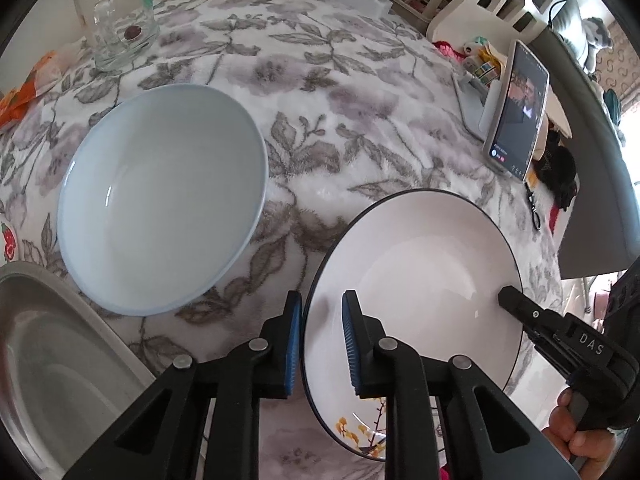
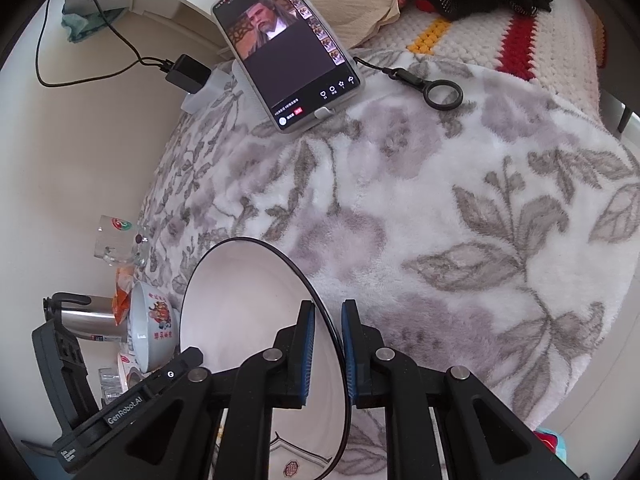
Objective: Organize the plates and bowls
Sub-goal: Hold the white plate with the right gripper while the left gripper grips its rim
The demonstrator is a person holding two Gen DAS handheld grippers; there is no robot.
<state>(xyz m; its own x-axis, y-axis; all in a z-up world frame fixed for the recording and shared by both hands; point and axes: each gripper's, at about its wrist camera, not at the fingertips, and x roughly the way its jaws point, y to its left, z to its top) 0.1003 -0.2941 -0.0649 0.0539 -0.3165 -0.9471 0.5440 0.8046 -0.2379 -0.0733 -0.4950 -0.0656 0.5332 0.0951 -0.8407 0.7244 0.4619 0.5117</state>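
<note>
A white bowl with a thin black rim (image 1: 420,260) sits on the flowered blanket. My left gripper (image 1: 322,340) straddles its near-left rim, one finger outside and one inside, shut on it. My right gripper (image 1: 506,294) bites the bowl's right rim, a hand showing behind it. In the right wrist view the same bowl (image 2: 248,300) runs between the pads of my right gripper (image 2: 328,344), shut on the rim, and my left gripper (image 2: 194,354) grips the opposite edge. A pale blue bowl (image 1: 160,200) stands empty to the left, apart from the white one.
A steel basin (image 1: 48,360) fills the lower left. A glass mug (image 1: 116,20) stands at the far left. A phone (image 2: 288,48) leans on a stand, a ring lanyard (image 2: 444,94) beside it. A small printed bowl (image 2: 154,328) and a steel kettle (image 2: 92,316) sit off the blanket.
</note>
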